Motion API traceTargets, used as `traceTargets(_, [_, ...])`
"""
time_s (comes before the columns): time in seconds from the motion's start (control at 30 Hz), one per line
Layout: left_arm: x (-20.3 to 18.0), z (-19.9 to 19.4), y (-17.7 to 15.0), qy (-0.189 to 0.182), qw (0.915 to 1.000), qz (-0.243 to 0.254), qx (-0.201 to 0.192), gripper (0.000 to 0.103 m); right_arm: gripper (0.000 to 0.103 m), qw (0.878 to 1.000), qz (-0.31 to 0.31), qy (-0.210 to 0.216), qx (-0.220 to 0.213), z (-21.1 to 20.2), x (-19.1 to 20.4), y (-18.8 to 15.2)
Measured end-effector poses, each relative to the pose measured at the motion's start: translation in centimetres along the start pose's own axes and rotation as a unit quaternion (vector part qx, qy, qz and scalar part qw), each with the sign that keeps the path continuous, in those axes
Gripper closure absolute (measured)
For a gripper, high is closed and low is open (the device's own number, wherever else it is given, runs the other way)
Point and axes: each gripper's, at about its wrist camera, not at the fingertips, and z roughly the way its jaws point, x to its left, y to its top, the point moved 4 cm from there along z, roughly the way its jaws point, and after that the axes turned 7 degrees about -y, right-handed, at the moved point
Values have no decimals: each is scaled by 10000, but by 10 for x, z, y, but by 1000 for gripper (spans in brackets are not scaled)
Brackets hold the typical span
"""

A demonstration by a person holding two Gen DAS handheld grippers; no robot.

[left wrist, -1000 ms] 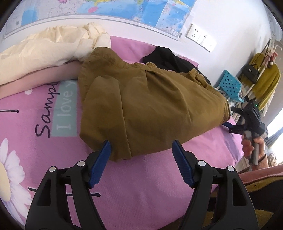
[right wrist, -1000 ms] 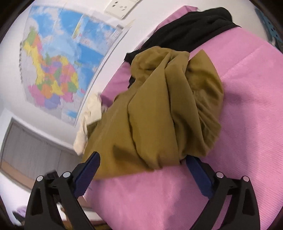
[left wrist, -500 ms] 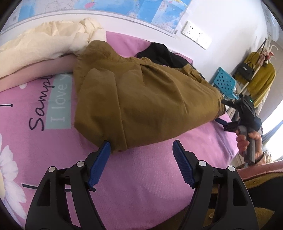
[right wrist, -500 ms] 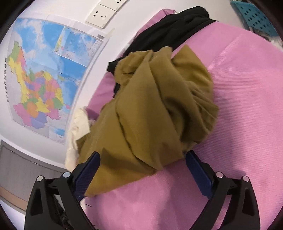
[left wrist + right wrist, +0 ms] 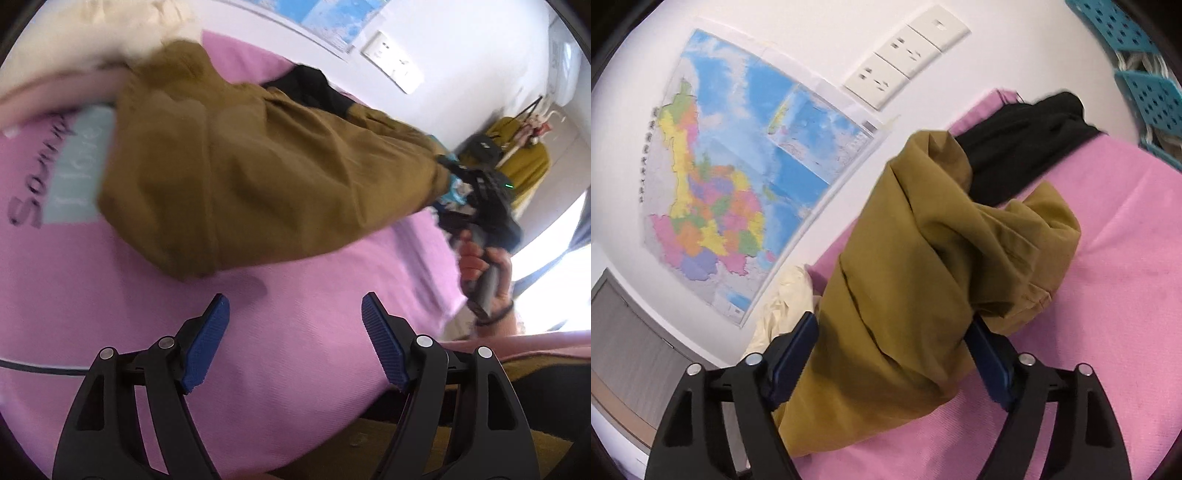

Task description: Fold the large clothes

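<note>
A large olive-brown garment lies crumpled across the pink bedsheet. My left gripper hovers open over bare sheet, just short of the garment's near edge, nothing between its fingers. At the garment's far right end a hand holds my right gripper. In the right wrist view the right gripper has a thick bunch of the garment filling the gap between its blue pads. Its jaws are closing on that bunch, and cloth covers part of the right pad.
A black garment lies behind the olive one by the wall. A cream blanket is heaped at the far left. A wall map and sockets hang above. Blue baskets and a clothes rack stand beyond the bed.
The left gripper has pulled back and tipped down, so the garment edge no longer lies between its fingers. The right gripper's jaws have narrowed around the bunch and pushed deeper into it.
</note>
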Motion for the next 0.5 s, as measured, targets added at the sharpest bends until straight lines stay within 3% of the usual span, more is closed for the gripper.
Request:
traceTargets(0.23, [-4,24,8,-351,9989,-288,106,30,13,9991,316,76,256,2,-10,-1])
traceTargets(0.37, [-4,31,22,-172,9993,-343,-3,29,9,9982,406,-12,431,6,-16,-9])
traceTargets(0.43, [2,37,29,-141,9983,-557,-90,28,8,9972,498,11,551,8,-20,-13])
traceTargets(0.5, [10,39,37,-340,9952,-892,-226,27,7,9957,611,75,685,10,-22,-16])
